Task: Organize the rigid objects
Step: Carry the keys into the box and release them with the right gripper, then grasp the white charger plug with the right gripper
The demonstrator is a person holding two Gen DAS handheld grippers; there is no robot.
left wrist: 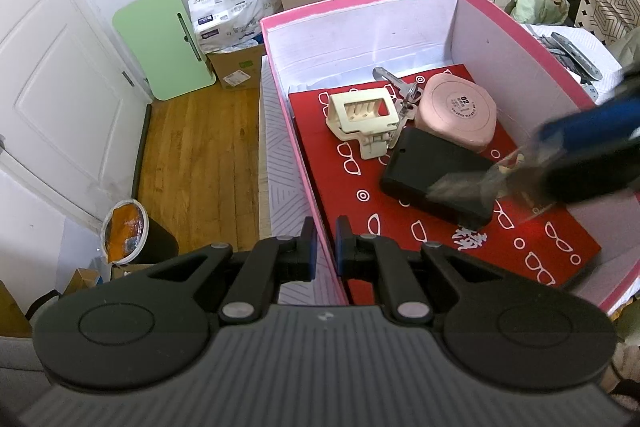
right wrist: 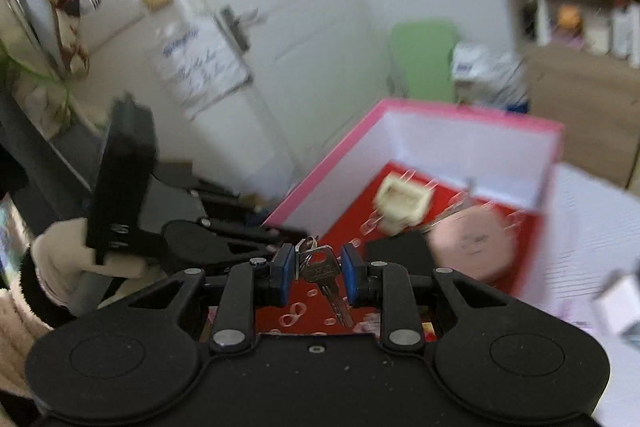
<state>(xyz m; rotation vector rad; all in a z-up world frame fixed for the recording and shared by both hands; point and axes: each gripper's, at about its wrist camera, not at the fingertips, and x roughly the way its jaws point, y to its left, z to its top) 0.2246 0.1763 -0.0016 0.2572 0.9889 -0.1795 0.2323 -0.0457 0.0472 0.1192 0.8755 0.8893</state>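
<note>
A bunch of keys (right wrist: 320,269) sits between the blue pads of the right gripper (right wrist: 318,275), low in the centre of the right wrist view, the long key blade pointing down toward the red floor of the box. The jaws stand a little wider than the key head, so whether they are pinching the bunch or letting it go cannot be told; the whole view is smeared by motion.

Around them lies the pink box (left wrist: 360,5), filling the centre and right of the left wrist view. On its red patterned liner (left wrist: 400,235) rest a cream plastic clip (left wrist: 360,117), a second set of keys (left wrist: 400,89) behind it, a pink round case (left wrist: 456,113) and a black case (left wrist: 436,179), the last three crowded together.

The left gripper (left wrist: 323,247) straddles the box's near wall at the bottom centre, its jaws narrowly parted; whether they actually clamp the wall is unclear.

The step in hand appears to be depositing the keys in the box. The next move calls for a free patch of liner near the front and a clean opening of the jaws.
</note>
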